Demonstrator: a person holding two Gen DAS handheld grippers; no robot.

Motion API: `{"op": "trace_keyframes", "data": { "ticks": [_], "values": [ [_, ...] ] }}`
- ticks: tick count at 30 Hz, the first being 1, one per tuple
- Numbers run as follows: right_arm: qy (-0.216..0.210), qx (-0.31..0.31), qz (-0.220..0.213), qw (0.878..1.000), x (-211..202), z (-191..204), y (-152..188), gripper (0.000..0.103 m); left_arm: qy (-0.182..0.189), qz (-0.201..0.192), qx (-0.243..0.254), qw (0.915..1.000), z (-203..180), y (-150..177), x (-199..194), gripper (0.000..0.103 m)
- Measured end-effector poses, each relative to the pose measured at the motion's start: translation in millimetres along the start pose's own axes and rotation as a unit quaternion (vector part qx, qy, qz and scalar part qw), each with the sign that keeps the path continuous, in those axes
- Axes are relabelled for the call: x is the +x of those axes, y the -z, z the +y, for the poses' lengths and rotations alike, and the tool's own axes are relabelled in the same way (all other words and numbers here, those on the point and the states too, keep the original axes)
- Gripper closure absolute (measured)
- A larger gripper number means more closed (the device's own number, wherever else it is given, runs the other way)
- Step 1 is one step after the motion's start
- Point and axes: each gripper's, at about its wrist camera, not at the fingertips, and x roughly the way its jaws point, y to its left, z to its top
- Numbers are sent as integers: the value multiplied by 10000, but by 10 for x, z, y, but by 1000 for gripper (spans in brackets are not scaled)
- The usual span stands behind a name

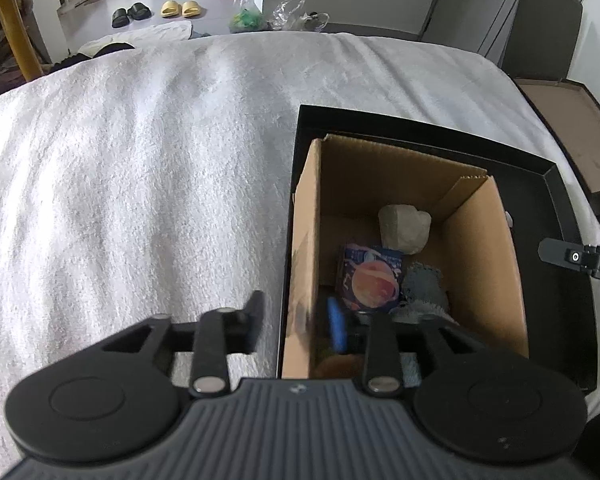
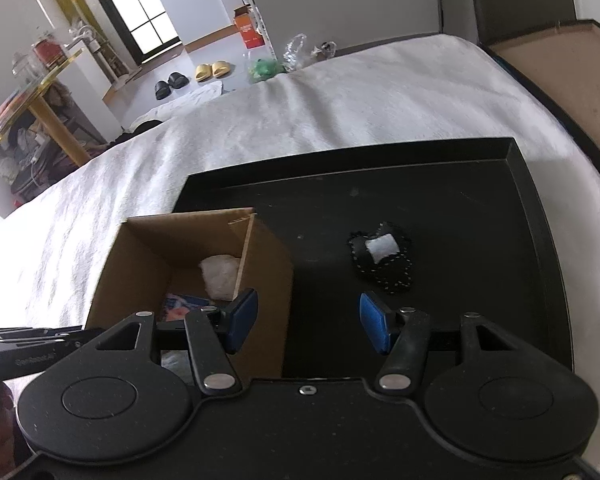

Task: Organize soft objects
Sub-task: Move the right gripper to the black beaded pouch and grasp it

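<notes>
An open cardboard box [image 1: 480, 248] stands on a black tray [image 1: 556, 184] on a white blanket. Inside it lie a whitish lump [image 1: 404, 226], a blue packet with an orange planet picture [image 1: 374, 282] and a grey-blue cloth [image 1: 424, 290]. My left gripper [image 1: 296, 320] is open, its jaws astride the box's left wall, holding nothing. In the right wrist view the box [image 2: 148, 256] is at the left, and a small black stitched soft piece with a white patch [image 2: 382, 258] lies on the tray [image 2: 480, 216]. My right gripper [image 2: 308, 322] is open and empty, short of that piece.
The white blanket [image 1: 140, 168] covers the surface to the left and beyond. A brown board with a dark frame [image 2: 560, 80] lies at the right edge. Slippers [image 1: 180, 9] and bags [image 1: 248, 18] are on the floor beyond. The right gripper's tip [image 1: 580, 258] shows at the tray's right side.
</notes>
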Motion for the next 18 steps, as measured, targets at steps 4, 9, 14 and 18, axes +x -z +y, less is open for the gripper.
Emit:
{"op": "trace_keyframes", "data": {
  "ticks": [4, 9, 14, 18],
  "values": [
    [-36, 130, 23, 9999, 82, -146, -13, 46, -155, -29, 60, 9999, -72, -76, 18, 50],
    [-104, 286, 41, 9995, 218, -344, -44, 46, -320, 31, 137, 9994, -176, -157, 68, 47],
    [-181, 422, 82, 9989, 381, -530, -85, 47, -523, 85, 242, 9983, -282, -217, 119, 46],
    [-234, 507, 96, 9984, 506, -655, -119, 47, -685, 104, 347, 9970, -365, -262, 148, 45]
  ]
}}
